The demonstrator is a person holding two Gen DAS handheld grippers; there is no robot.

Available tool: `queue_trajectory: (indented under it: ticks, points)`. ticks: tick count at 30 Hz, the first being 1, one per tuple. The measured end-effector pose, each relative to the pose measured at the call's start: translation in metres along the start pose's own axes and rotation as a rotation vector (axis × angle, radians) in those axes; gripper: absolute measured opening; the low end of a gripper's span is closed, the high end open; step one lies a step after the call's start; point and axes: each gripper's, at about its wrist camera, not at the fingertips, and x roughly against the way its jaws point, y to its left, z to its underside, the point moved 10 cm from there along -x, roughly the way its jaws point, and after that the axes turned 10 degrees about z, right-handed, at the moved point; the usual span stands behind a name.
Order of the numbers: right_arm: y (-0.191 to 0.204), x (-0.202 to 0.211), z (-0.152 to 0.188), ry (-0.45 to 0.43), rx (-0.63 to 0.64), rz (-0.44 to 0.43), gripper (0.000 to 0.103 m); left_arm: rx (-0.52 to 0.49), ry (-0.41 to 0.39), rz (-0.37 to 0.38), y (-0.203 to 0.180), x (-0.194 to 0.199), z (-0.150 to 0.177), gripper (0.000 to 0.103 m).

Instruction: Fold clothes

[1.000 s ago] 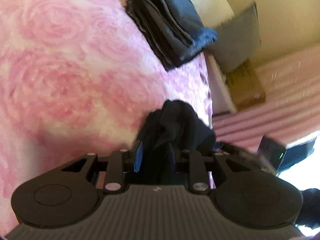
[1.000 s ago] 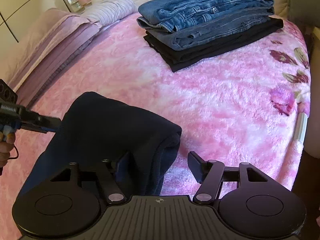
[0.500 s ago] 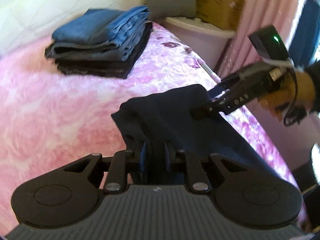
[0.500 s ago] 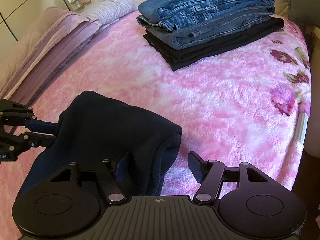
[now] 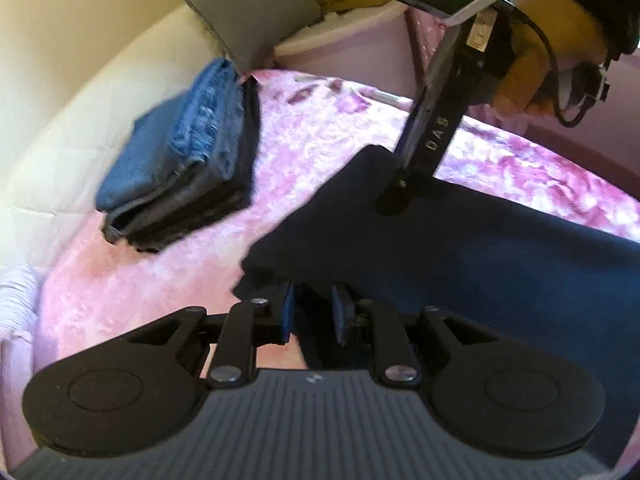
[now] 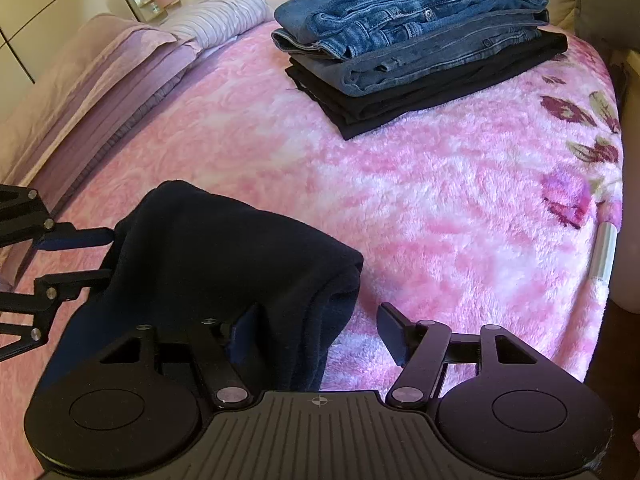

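- My left tongs (image 5: 311,307): blue pads drawn close together, pinching a fold at the near edge of the dark navy garment (image 5: 460,240). They show again at the left edge of the right wrist view (image 6: 100,256), meeting the cloth's far side.
- My right tongs (image 6: 316,330): fingers spread wide. Left finger is buried under the garment's (image 6: 224,256) fold; right finger stands clear over the blanket. Cloth lies in the gap but nothing is clamped on it.
- From the left camera, my right tongs (image 5: 394,196) come down at a slant with their tip at the garment's top, my hand (image 5: 548,44) on the handle.
- The garment sits bunched and folded over on the pink floral blanket (image 6: 440,184) of the bed, near its front edge.
- Stack of folded jeans and dark trousers (image 6: 416,36) rests farther back on the blanket, well apart from the garment.
- Grey cushion (image 5: 240,4) leans behind that stack.
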Motion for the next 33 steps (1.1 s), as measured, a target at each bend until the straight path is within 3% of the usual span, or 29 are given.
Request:
queue_trajectory:
  ticks: [4,8,9,15,17,20,21,22,23,24,27,33]
  points:
    - [-0.001,-0.001,-0.001,0.002,-0.002,-0.001,0.065,0.151,0.022,0.096,0.008,-0.011,0.008,0.011]
    - [-0.001,-0.001,-0.001,0.003,-0.005,-0.003,0.065,0.606,-0.024,0.249,0.042,-0.021,0.03,0.017]
    - [-0.001,-0.001,-0.001,0.003,-0.005,-0.003,0.065,0.657,-0.03,0.27,0.046,-0.022,0.034,0.021]
    - [-0.001,-0.001,0.0,0.002,-0.013,-0.004,0.066,0.903,-0.032,0.376,0.06,-0.031,0.047,0.02]
    - [-0.001,-0.002,0.001,0.003,-0.015,-0.002,0.066,0.938,-0.027,0.399,0.062,-0.032,0.044,0.019]
    - [-0.002,-0.002,0.001,0.006,-0.015,0.002,0.066,0.926,-0.083,0.422,0.069,-0.022,0.034,0.003]
    - [-0.002,-0.003,0.001,0.008,-0.014,0.003,0.066,0.905,-0.121,0.418,0.072,-0.014,0.029,0.003]
    - [-0.003,-0.003,0.001,0.01,-0.014,0.005,0.066,0.889,-0.14,0.362,0.079,-0.007,0.03,0.003]
    - [-0.004,-0.004,0.001,0.011,-0.014,0.004,0.066,0.902,-0.142,0.308,0.086,-0.004,0.038,0.004]
    - [-0.004,-0.004,0.0,0.012,-0.016,-0.003,0.066,0.956,-0.142,0.301,0.088,-0.004,0.05,0.004]
    - [-0.001,-0.005,-0.001,0.014,-0.008,-0.013,0.066,1.016,-0.143,0.319,0.083,-0.006,0.062,0.004]
    - [-0.003,-0.005,0.001,0.015,-0.02,-0.001,0.066,0.987,-0.159,0.361,0.09,-0.01,0.037,0.008]
